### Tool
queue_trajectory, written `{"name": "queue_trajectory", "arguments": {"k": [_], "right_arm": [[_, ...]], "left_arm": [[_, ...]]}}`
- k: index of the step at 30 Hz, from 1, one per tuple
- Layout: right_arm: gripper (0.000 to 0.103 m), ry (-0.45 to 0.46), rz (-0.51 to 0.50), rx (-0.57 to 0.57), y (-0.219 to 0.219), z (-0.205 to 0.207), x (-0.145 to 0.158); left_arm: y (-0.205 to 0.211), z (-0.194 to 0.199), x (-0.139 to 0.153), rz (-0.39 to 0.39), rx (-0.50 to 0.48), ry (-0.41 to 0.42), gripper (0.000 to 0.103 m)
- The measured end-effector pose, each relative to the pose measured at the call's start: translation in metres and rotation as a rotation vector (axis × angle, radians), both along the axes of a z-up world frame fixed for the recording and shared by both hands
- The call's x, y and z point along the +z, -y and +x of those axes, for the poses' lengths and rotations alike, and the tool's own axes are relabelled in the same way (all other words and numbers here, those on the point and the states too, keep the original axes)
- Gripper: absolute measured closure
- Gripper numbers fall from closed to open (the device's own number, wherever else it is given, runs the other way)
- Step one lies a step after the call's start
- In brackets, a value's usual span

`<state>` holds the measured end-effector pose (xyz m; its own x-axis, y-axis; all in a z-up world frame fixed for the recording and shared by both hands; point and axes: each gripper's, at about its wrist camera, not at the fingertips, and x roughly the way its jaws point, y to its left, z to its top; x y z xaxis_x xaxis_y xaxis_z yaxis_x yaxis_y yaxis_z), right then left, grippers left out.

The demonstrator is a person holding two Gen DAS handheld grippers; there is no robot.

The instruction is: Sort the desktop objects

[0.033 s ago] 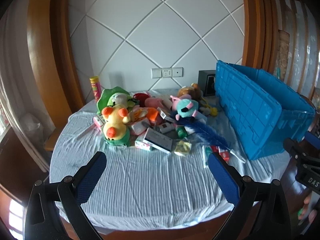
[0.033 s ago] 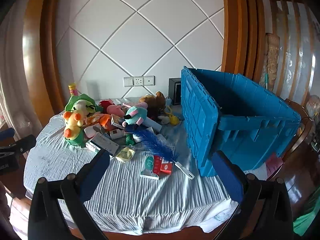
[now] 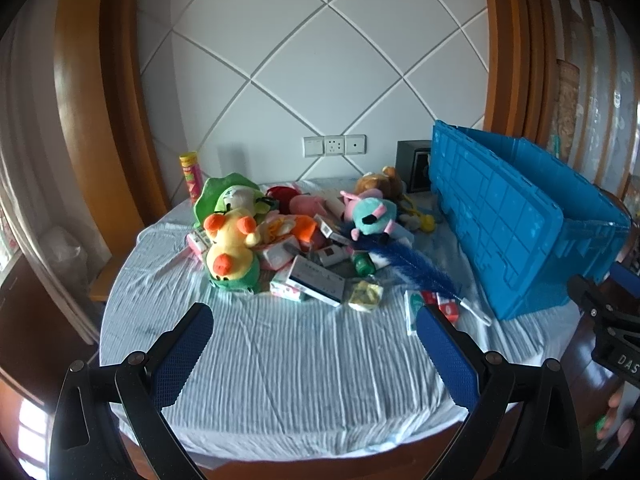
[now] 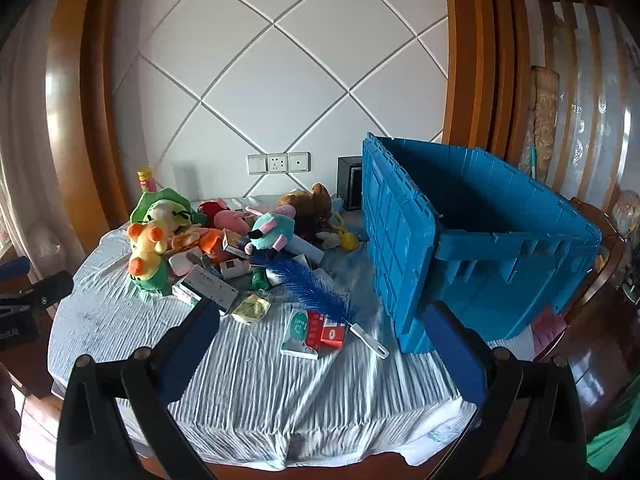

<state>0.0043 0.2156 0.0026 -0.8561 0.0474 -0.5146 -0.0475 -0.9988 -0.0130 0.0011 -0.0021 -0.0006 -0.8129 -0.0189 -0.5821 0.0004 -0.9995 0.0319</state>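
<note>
A heap of toys and small boxes lies mid-table: a yellow duck plush [image 3: 228,248] [image 4: 146,248], a teal plush [image 3: 374,214] [image 4: 272,228], a blue feather brush [image 3: 416,266] [image 4: 312,284], a white box [image 3: 316,280], a yellow packet [image 3: 366,296] and red and green packets [image 4: 316,330]. An open blue crate [image 3: 500,220] [image 4: 480,240] stands to the right of the heap. My left gripper [image 3: 312,316] hovers open over the near cloth, short of the heap. My right gripper [image 4: 320,312] is open too, in front of the packets and holding nothing.
A striped light-blue cloth [image 3: 300,360] covers the round table, whose wooden edge is close below me. A yellow-pink tube [image 3: 191,174] and a black box [image 3: 412,170] stand at the back by the wall. A hand [image 3: 618,420] shows at the right edge.
</note>
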Motion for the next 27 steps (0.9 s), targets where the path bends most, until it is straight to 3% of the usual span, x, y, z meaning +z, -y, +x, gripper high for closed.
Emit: {"name": "queue_trajectory", "arguments": {"k": [5, 27], "right_arm": [[0.0, -0.028, 0.018, -0.004, 0.001, 0.01, 0.003], [0.0, 0.013, 0.01, -0.017, 0.003, 0.004, 0.003]], "left_arm": [[0.006, 0.003, -0.002, 0.014, -0.001, -0.012, 0.0], [0.015, -0.004, 0.002, 0.019, 0.018, 0.028, 0.0]]}}
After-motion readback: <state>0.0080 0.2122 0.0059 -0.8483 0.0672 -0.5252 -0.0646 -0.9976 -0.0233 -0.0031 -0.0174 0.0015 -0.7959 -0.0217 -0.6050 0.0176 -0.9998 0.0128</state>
